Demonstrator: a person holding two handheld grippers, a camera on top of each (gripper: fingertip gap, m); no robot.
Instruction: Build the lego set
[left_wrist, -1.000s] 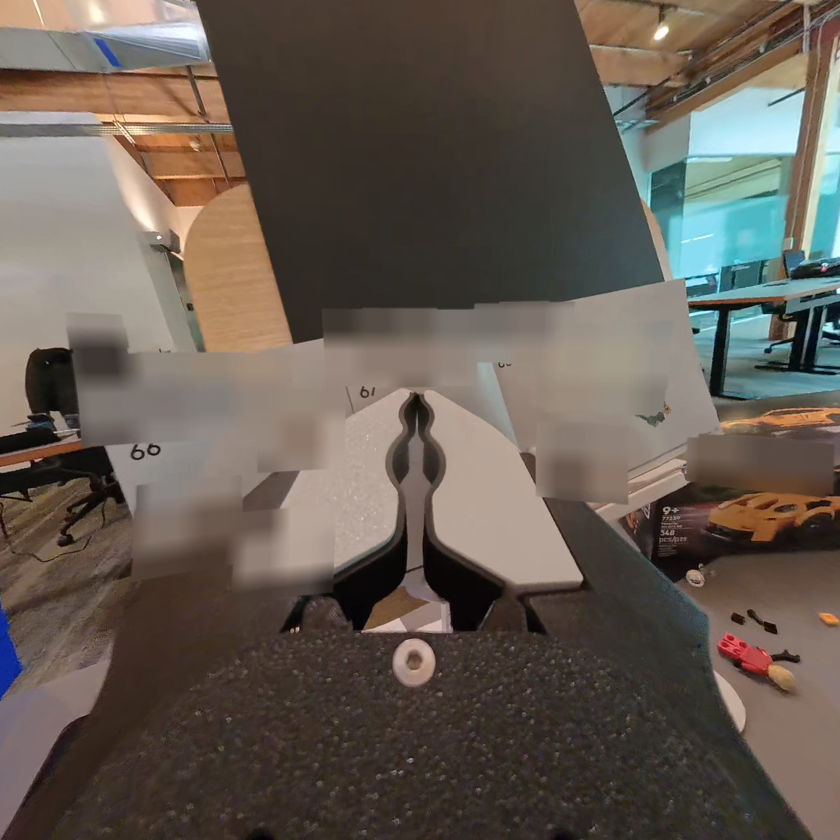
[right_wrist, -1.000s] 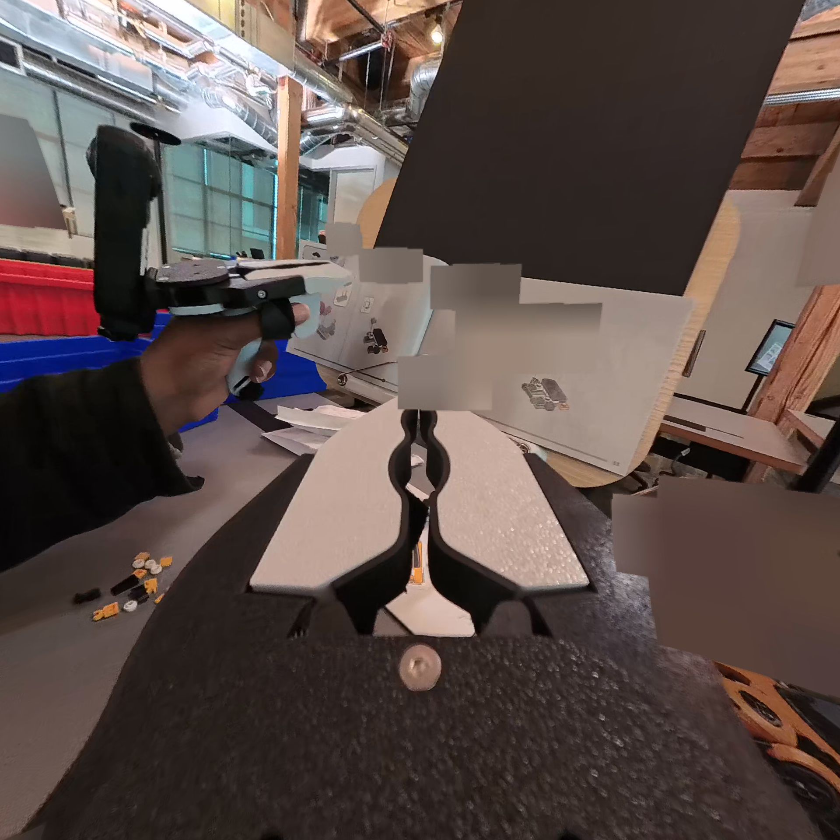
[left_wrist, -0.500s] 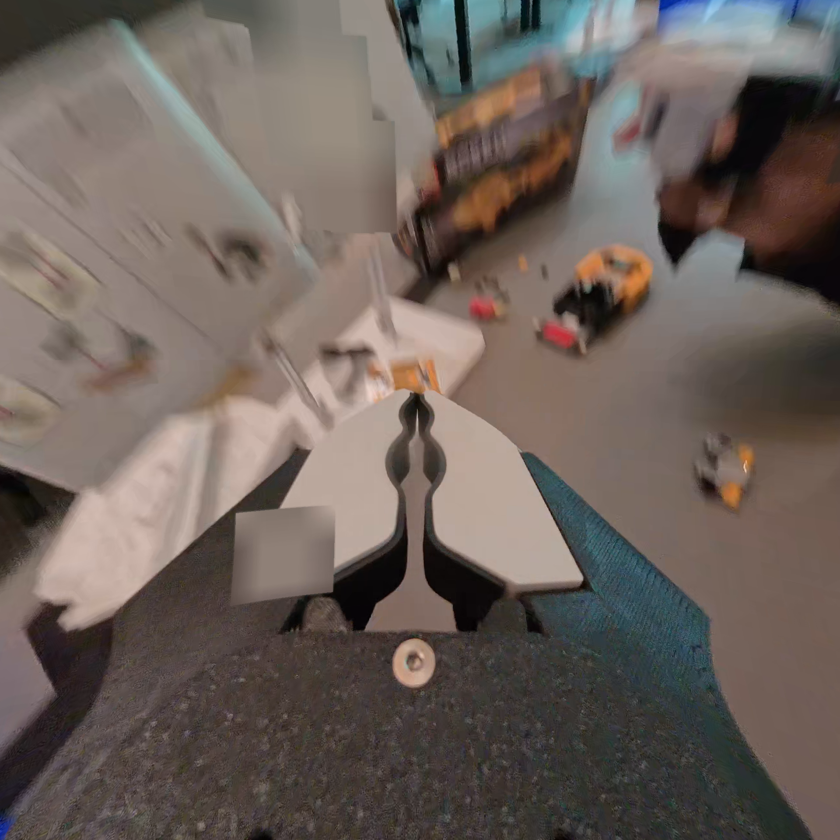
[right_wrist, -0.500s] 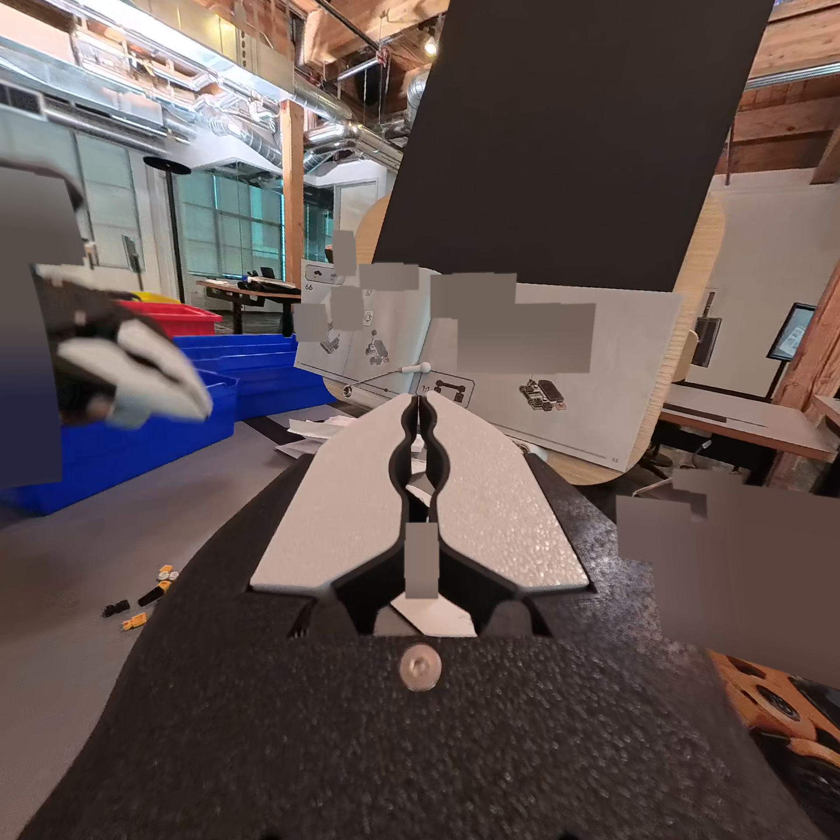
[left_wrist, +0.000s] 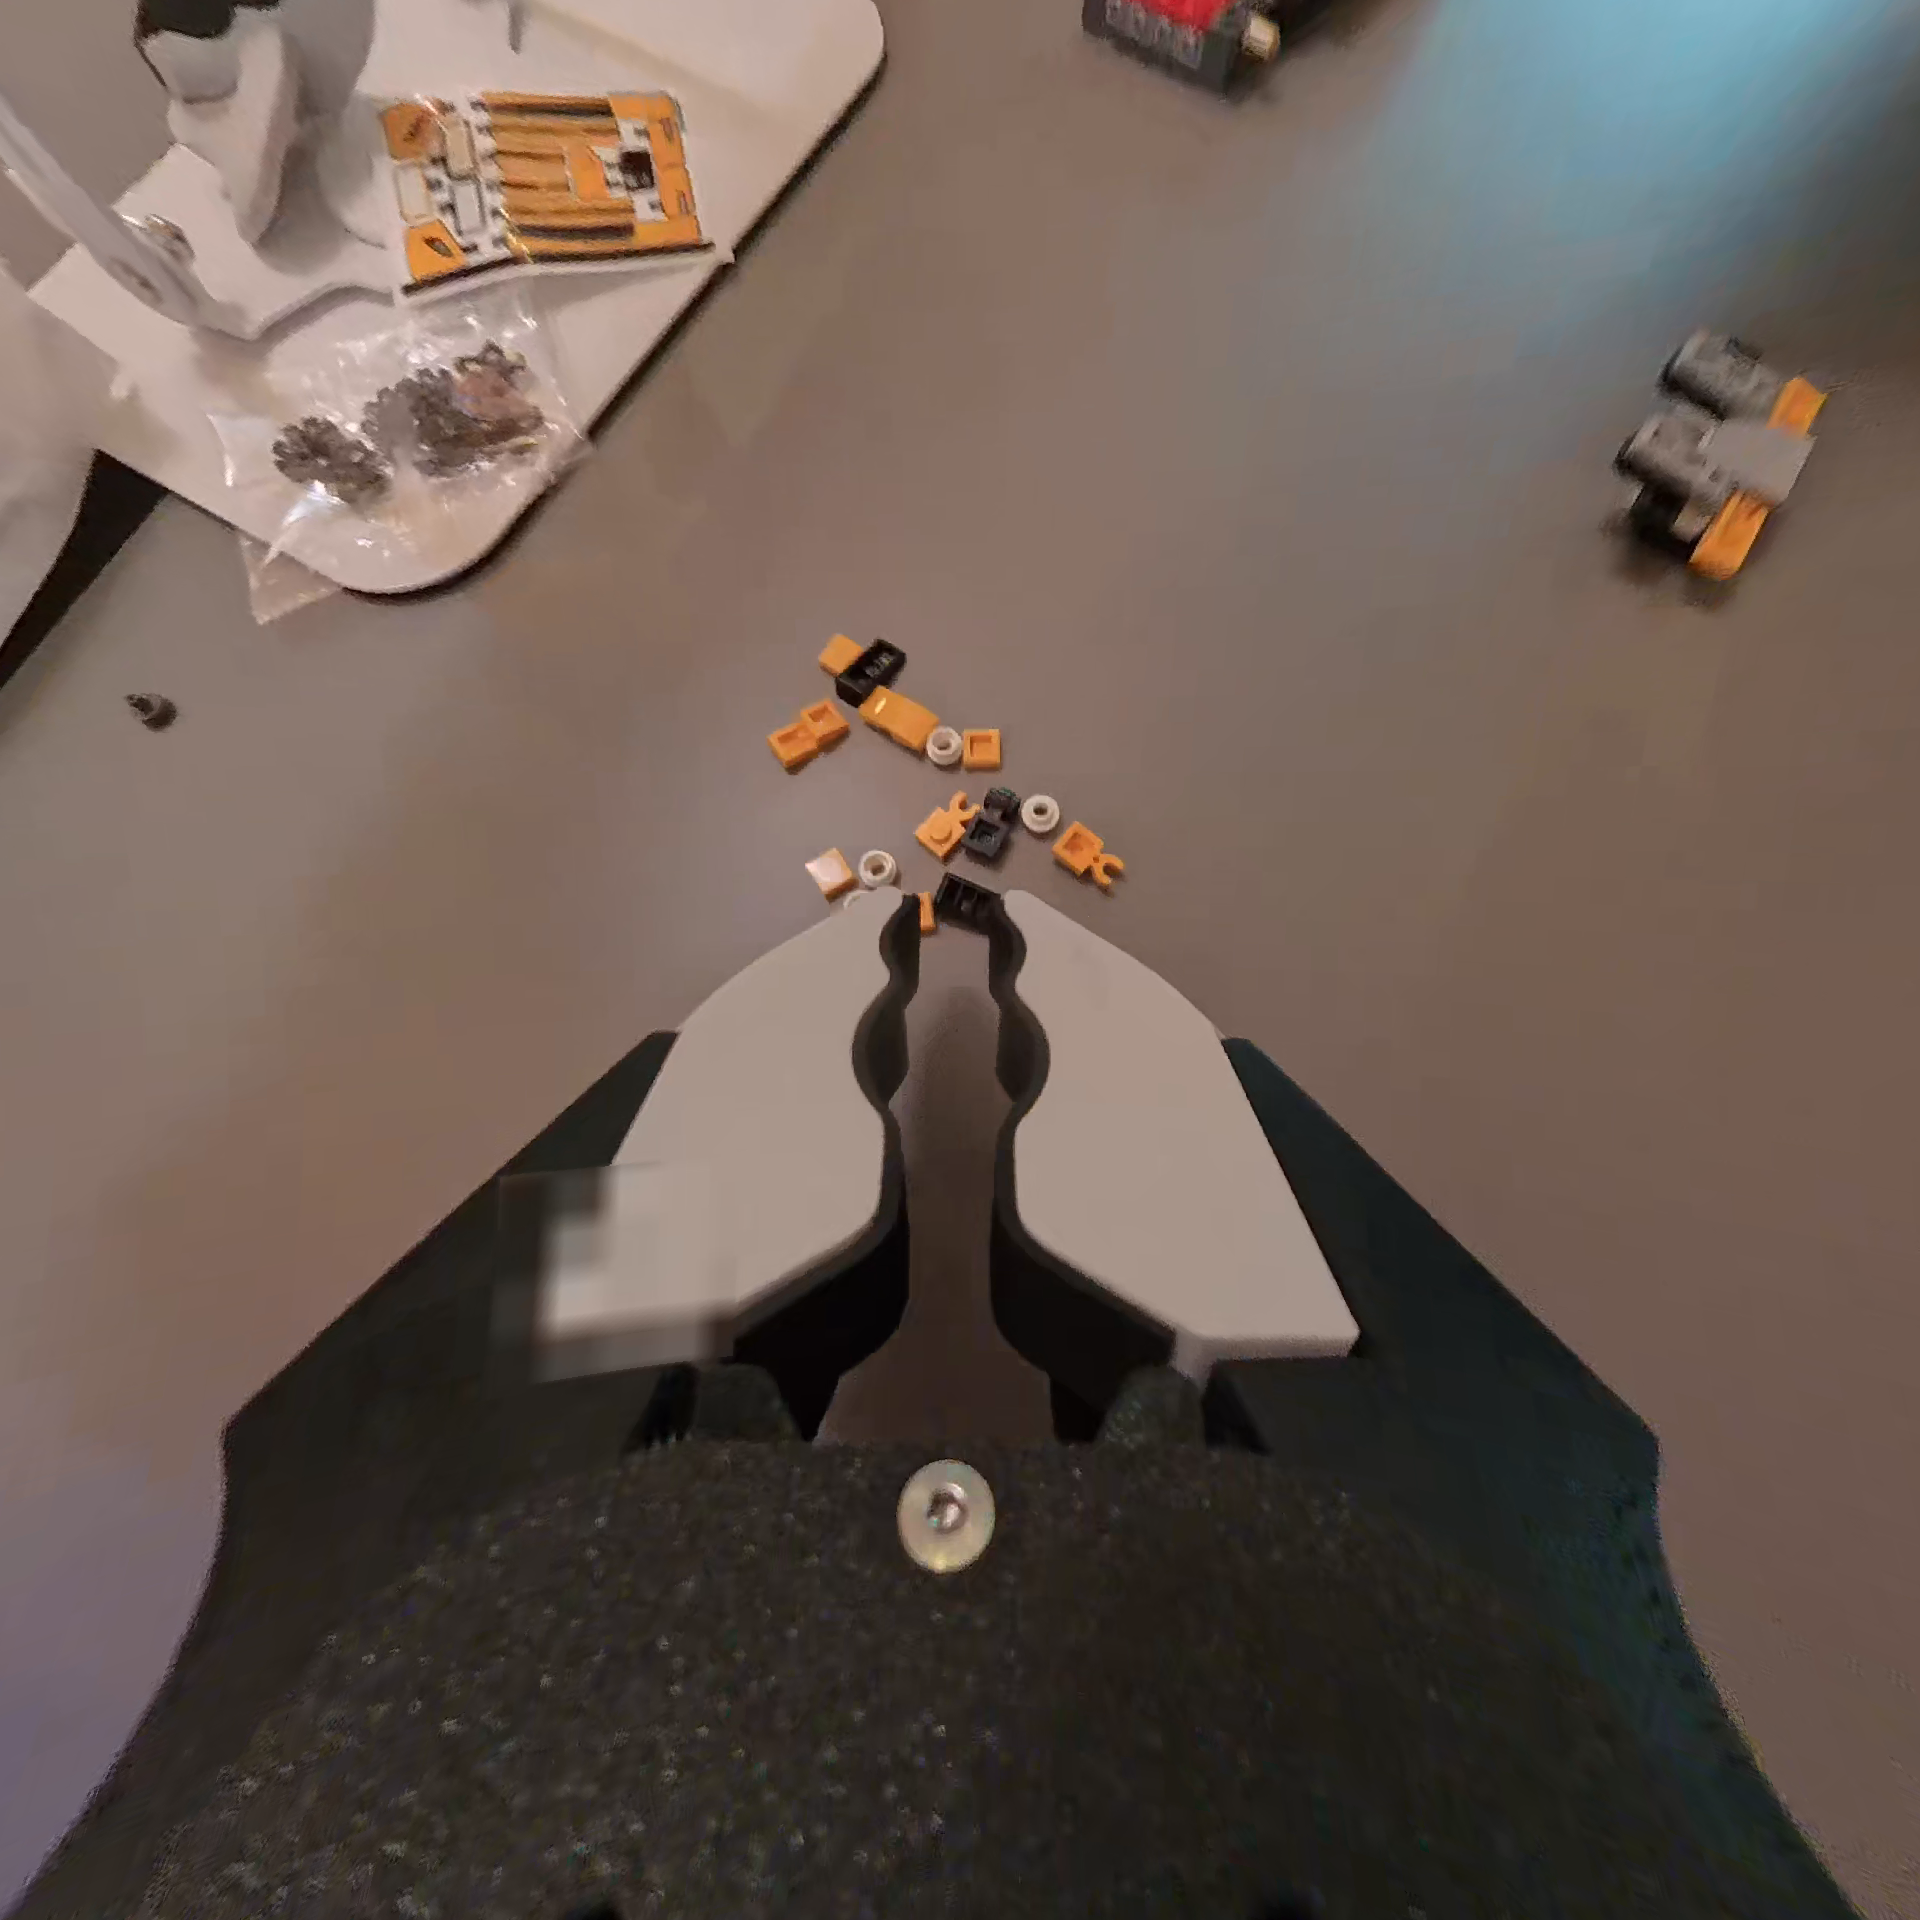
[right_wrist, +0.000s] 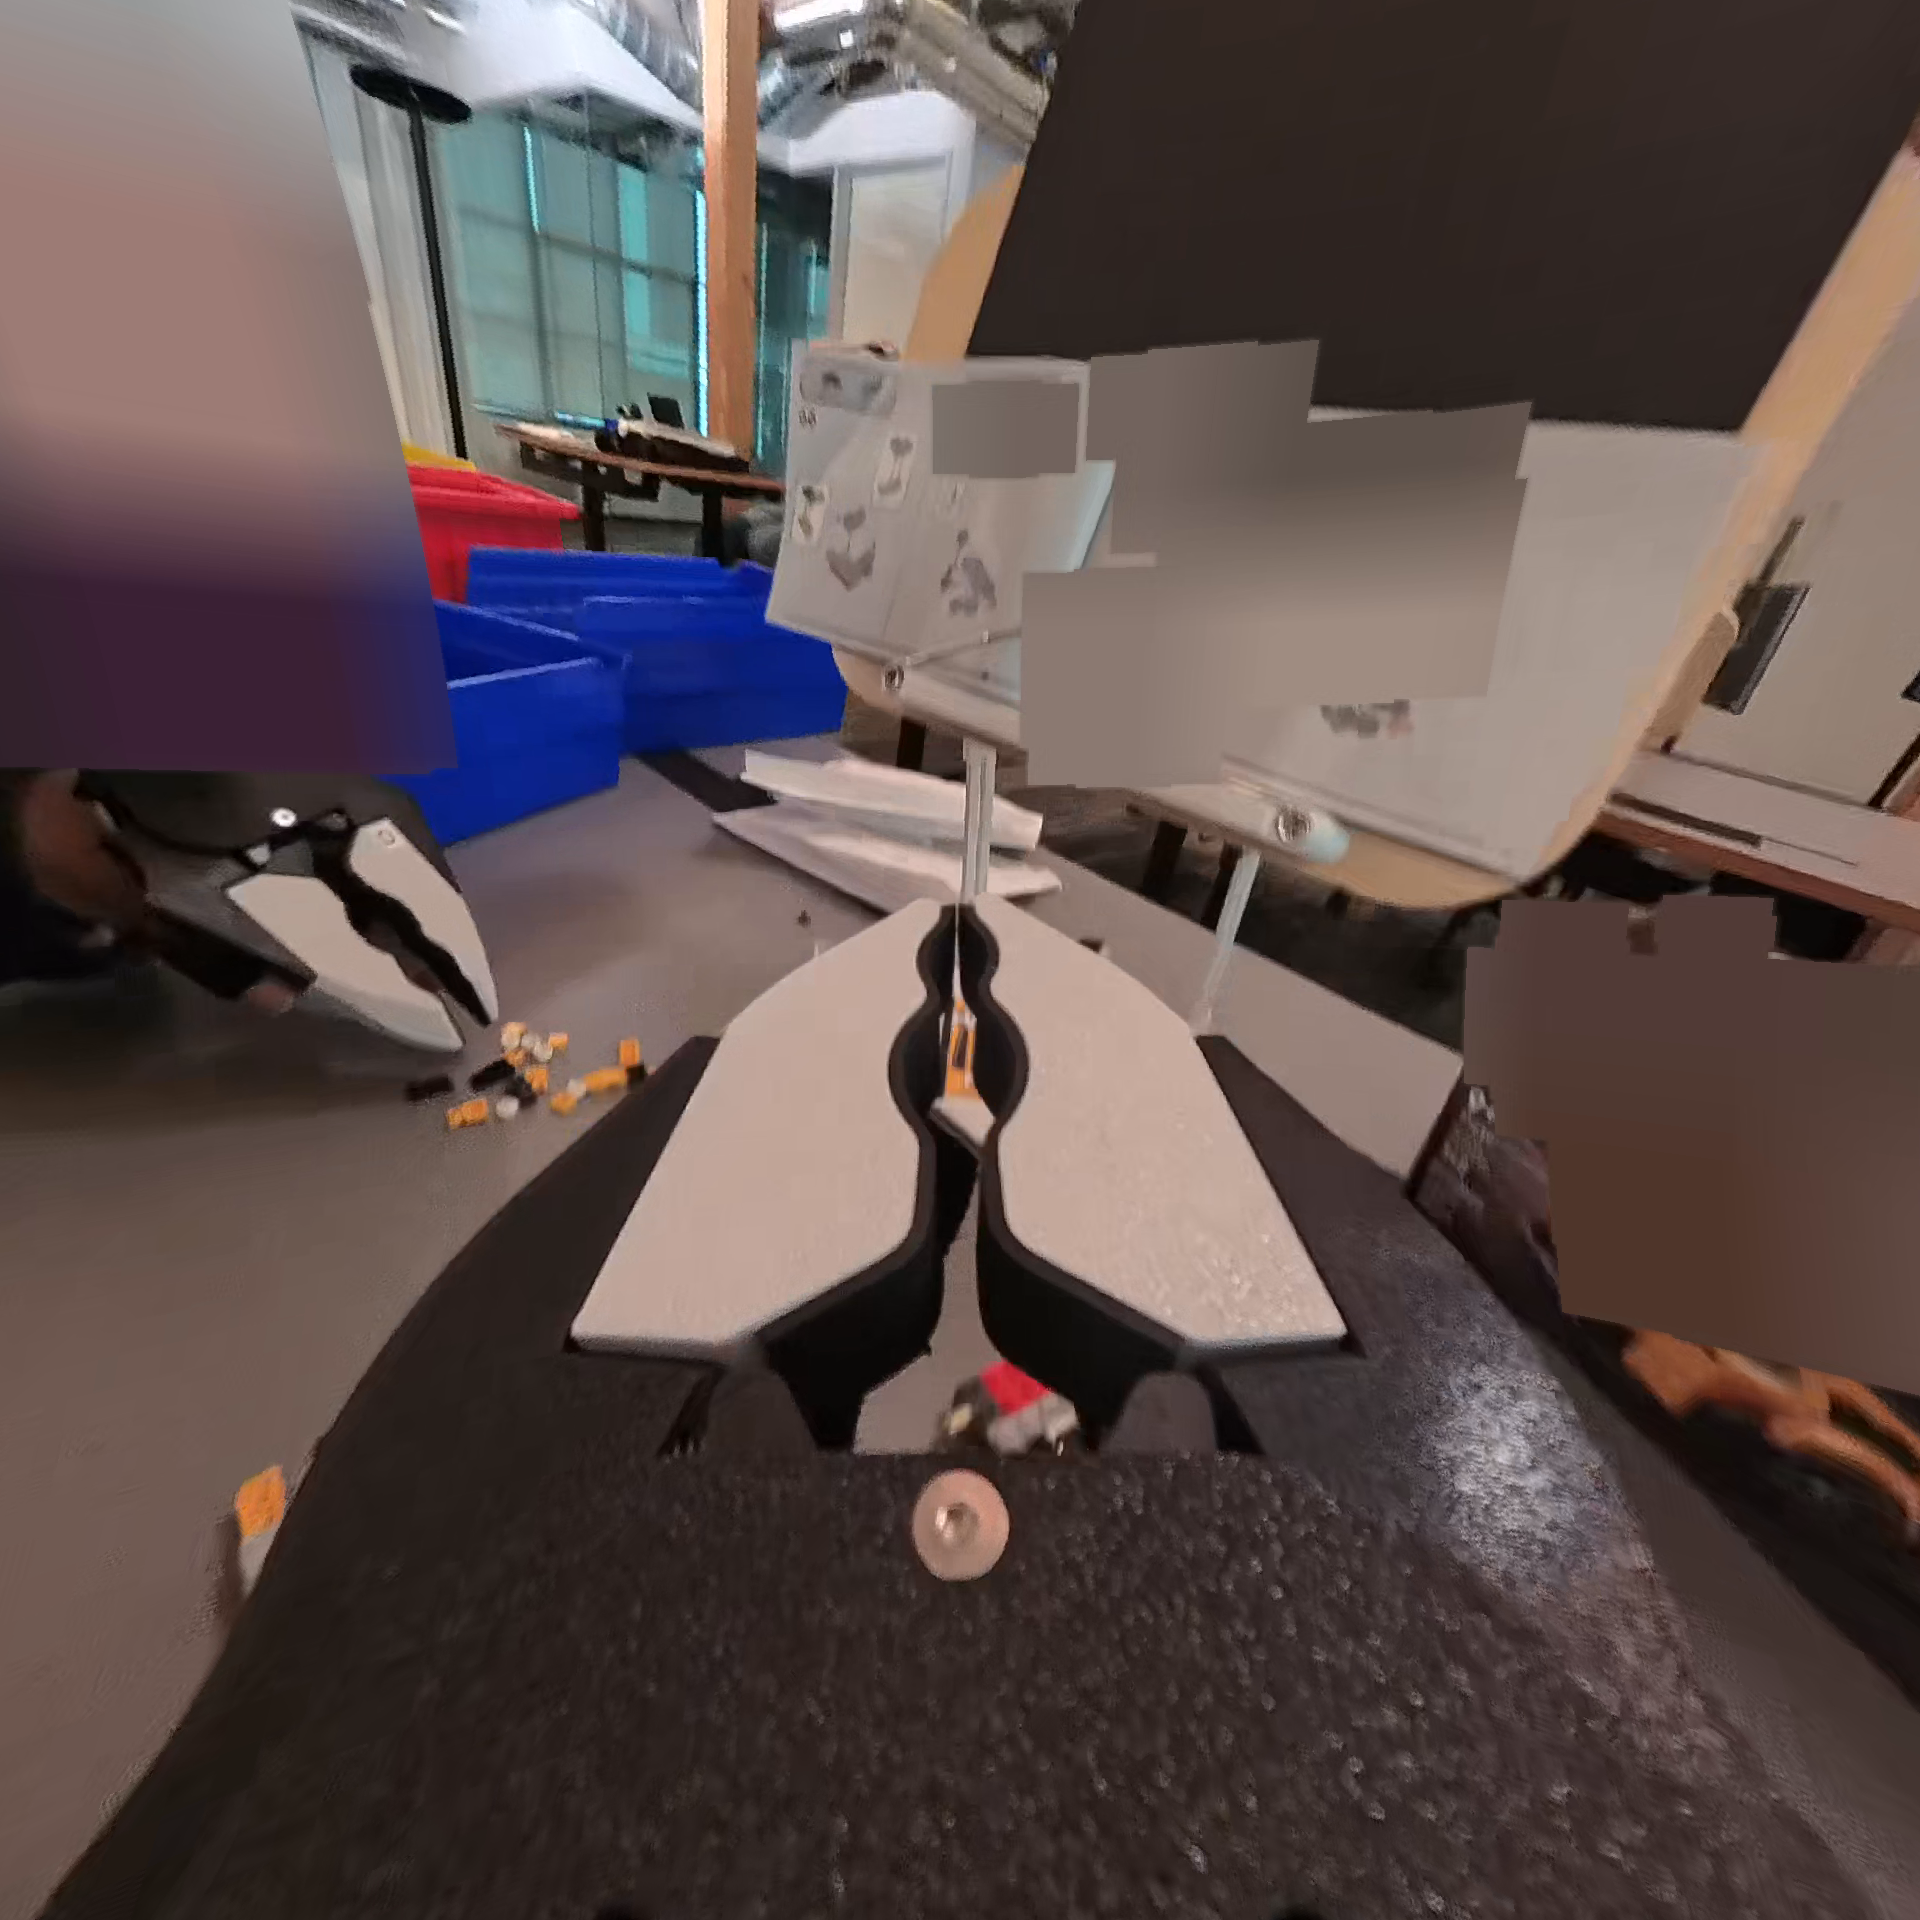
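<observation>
I swung my left tongs (left_wrist: 961, 909) down from the booklet, parted around a black brick (left_wrist: 962, 900); right tongs (right_wrist: 956, 916) stayed together, empty.

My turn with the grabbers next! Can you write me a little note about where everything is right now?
Left gripper: open, tips down at the loose pieces, a black brick between them, not gripped.
Right gripper: shut, empty, raised toward the instruction booklet.
Grey-and-orange sub-assembly sits apart on the grey table. Sticker sheet and parts bag lie on the stand's white base.
Left: most of the build.
</observation>
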